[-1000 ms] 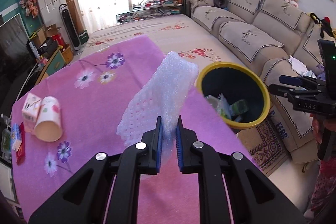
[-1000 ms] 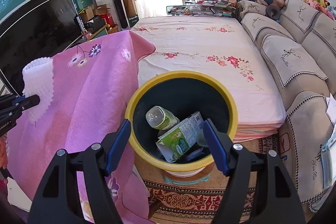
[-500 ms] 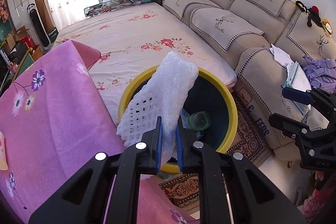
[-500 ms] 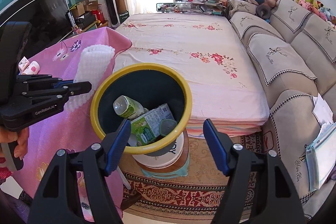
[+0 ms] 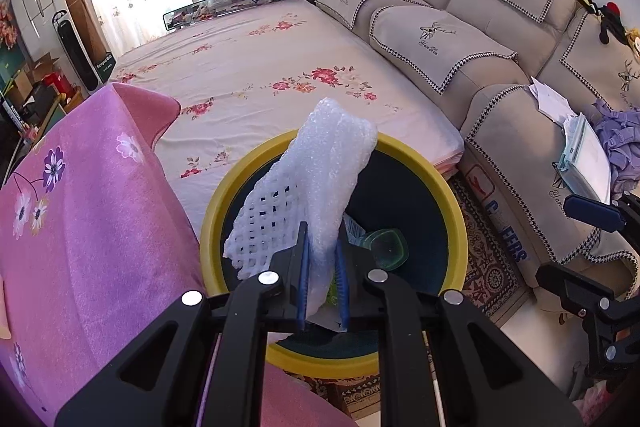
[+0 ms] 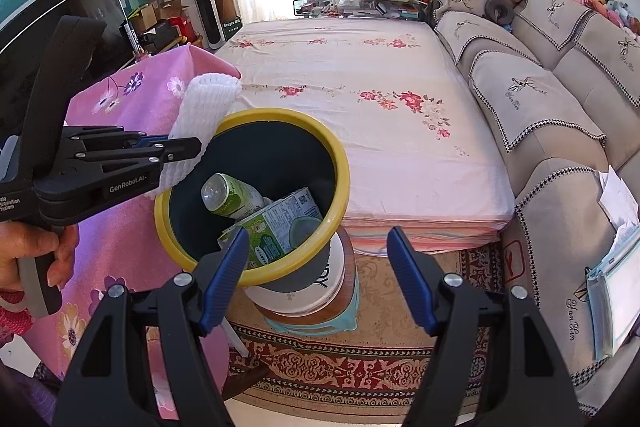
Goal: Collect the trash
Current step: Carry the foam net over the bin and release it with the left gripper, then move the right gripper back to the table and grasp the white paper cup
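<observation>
My left gripper [image 5: 322,247] is shut on a white foam net sleeve [image 5: 320,171] and holds it over the near-left rim of a yellow-rimmed dark bin [image 5: 452,203]. The right wrist view shows the same left gripper [image 6: 188,147] with the foam net [image 6: 200,115] at the bin's left rim [image 6: 340,163]. Inside the bin lie a green bottle [image 6: 228,197], a green carton [image 6: 280,227] and a clear cup [image 5: 386,247]. My right gripper [image 6: 316,279] is open and empty, just in front of the bin; it also shows at the right edge of the left wrist view [image 5: 592,267].
The pink flowered tablecloth [image 5: 80,227] is left of the bin. A bed with a floral sheet [image 5: 260,75] lies behind it, a beige sofa [image 5: 500,59] to the right. The bin stands on stacked tubs [image 6: 316,295] over a patterned rug [image 6: 360,359].
My left gripper carried the foam net from over the pink table to above the bin's rim. The right gripper stayed open and shifted slightly right of the bin.
</observation>
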`<state>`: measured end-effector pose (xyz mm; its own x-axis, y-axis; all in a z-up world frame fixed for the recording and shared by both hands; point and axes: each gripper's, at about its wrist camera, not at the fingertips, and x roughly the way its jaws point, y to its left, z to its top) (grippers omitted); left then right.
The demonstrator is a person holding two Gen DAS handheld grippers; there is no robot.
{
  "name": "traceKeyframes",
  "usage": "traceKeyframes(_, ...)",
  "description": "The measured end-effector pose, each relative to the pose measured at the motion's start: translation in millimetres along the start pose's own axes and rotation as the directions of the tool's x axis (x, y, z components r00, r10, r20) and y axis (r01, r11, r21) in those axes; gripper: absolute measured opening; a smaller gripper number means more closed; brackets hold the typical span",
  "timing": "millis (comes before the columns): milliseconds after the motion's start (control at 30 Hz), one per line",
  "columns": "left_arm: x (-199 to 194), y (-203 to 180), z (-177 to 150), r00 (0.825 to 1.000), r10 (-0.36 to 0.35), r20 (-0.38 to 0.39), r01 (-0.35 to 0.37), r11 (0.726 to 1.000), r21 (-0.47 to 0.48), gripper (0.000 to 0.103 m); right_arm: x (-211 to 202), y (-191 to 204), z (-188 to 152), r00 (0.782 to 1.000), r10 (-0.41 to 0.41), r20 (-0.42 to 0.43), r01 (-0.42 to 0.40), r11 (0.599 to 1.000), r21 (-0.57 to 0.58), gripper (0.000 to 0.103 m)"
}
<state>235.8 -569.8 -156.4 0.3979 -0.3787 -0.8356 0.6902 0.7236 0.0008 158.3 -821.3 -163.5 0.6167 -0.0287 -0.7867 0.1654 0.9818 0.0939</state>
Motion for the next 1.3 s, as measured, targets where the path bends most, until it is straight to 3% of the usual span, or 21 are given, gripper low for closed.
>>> traceKeyframes(533,20.4,-6.5,2.6,0.999,-0.016,-0.031,0.017,0.999,0.037,0.014,9.8,-10.3,-2.8,1.0,-0.005,-0.026,0.006,1.0,0.021,0.068)
traceKeyframes(600,21.7,-7.7,5.5,0.999,-0.008,-0.031,0.01,0.999,0.043,0.03,11.0,-10.0,-2.7,1.0,-0.006,-0.029,0.007,1.0,0.02,0.068)
traceKeyframes(633,20.7,-7.6,6.0,1.0,-0.003,-0.026,0.004,0.999,0.044,0.059,11.6,-9.8,-2.9,0.999,-0.006,-0.031,0.007,1.0,0.021,0.068)
traceKeyframes(667,18.5,-7.9,6.7,1.0,-0.003,-0.012,0.004,0.999,0.04,0.077,11.6,-10.0,-2.9,0.999,-0.008,-0.033,0.009,1.0,0.021,0.068)
traceKeyframes(967,-28.4,12.1,-0.3,0.999,-0.017,0.034,0.016,1.0,0.017,0.083,4.0,-2.7,-2.9,0.998,-0.037,-0.041,0.037,0.999,0.014,0.068)
traceKeyframes(1067,-57.5,32.8,-15.0,0.998,-0.019,0.058,0.02,1.0,-0.01,0.086,1.8,5.5,-1.8,0.998,-0.042,-0.044,0.042,0.999,0.003,0.068)
traceKeyframes(1300,-137.2,99.0,-66.6,0.989,0.052,0.14,-0.041,0.996,-0.083,0.094,0.1,58.7,12.9,0.999,-0.015,-0.033,0.013,0.997,-0.075,0.068)
